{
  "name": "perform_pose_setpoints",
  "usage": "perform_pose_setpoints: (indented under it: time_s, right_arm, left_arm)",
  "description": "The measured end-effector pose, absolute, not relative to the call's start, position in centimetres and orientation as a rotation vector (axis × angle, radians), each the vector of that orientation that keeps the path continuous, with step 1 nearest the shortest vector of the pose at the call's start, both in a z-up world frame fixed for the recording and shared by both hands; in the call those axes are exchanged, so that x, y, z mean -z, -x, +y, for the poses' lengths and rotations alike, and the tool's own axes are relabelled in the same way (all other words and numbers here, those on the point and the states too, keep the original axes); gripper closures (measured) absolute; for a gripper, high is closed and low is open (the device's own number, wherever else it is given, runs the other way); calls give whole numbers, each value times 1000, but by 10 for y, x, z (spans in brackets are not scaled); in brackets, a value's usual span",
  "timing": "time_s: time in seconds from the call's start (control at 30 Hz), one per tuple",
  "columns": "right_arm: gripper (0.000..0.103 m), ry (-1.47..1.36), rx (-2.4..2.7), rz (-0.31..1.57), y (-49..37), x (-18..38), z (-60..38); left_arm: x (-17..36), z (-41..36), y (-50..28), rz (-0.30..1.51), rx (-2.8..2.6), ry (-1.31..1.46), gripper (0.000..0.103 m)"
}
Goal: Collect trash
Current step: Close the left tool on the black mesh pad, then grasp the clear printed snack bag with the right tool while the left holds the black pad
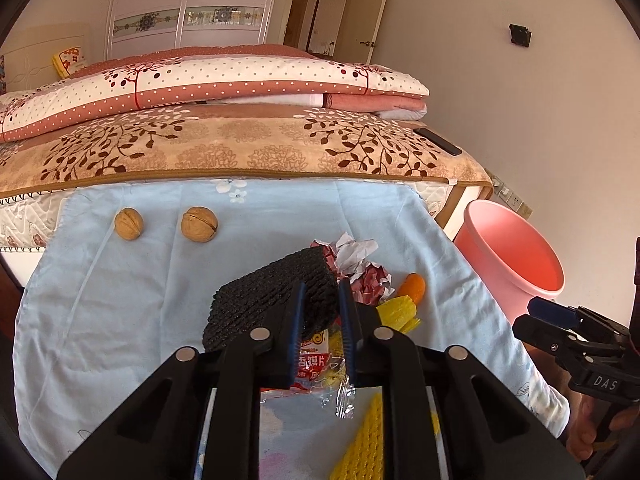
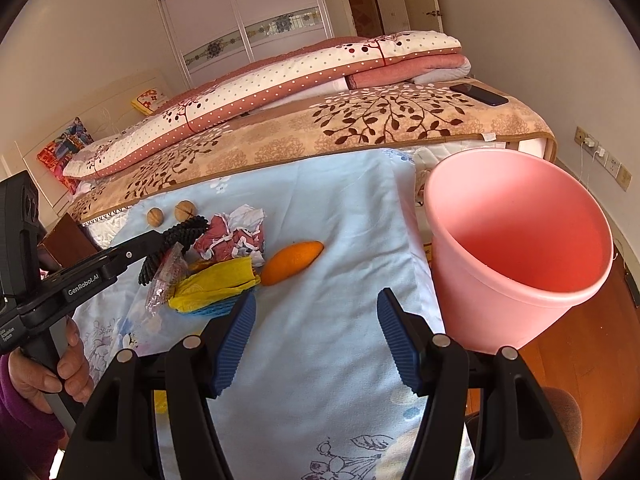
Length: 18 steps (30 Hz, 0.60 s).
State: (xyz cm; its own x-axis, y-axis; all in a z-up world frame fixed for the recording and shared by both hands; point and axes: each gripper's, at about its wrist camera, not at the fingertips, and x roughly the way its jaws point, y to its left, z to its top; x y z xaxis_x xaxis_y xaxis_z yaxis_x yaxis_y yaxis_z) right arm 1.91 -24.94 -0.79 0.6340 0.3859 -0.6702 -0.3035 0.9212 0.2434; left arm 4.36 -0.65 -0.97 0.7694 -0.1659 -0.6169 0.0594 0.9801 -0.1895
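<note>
My left gripper [image 1: 322, 312] is shut on a black foam net sleeve [image 1: 272, 300] and a snack wrapper [image 1: 316, 364], held just above the light blue cloth [image 1: 140, 300]; it also shows in the right wrist view [image 2: 176, 240]. Crumpled red and white paper [image 1: 360, 268], a yellow foam net [image 1: 400, 312] and an orange peel [image 2: 292, 262] lie beside it. My right gripper [image 2: 316, 320] is open and empty over the cloth, left of the pink bin [image 2: 520, 248].
Two walnuts [image 1: 128, 223] [image 1: 199, 224] lie at the cloth's far side. Folded quilts [image 1: 220, 80] and a phone [image 1: 436, 141] lie on the bed behind. Another yellow net [image 1: 360, 440] lies near the front edge.
</note>
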Motion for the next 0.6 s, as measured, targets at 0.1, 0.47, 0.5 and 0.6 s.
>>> perform_pose_setpoints:
  time_s: [0.1, 0.47, 0.5, 0.6]
  right_arm:
    - [41, -90, -421, 787, -17, 7, -239]
    - [41, -130, -601, 814, -20, 5, -204]
    - [41, -138, -624, 819, -21, 4, -199]
    - [41, -150, -677, 834, -26, 4, -183]
  left_arm:
    - [6, 1, -38, 669, 127, 197, 94]
    - [-16, 34, -4, 592, 86, 254, 95]
    - [-18, 35, -1, 587, 84, 256, 95]
    - [-23, 41, 8, 571, 79, 261, 95]
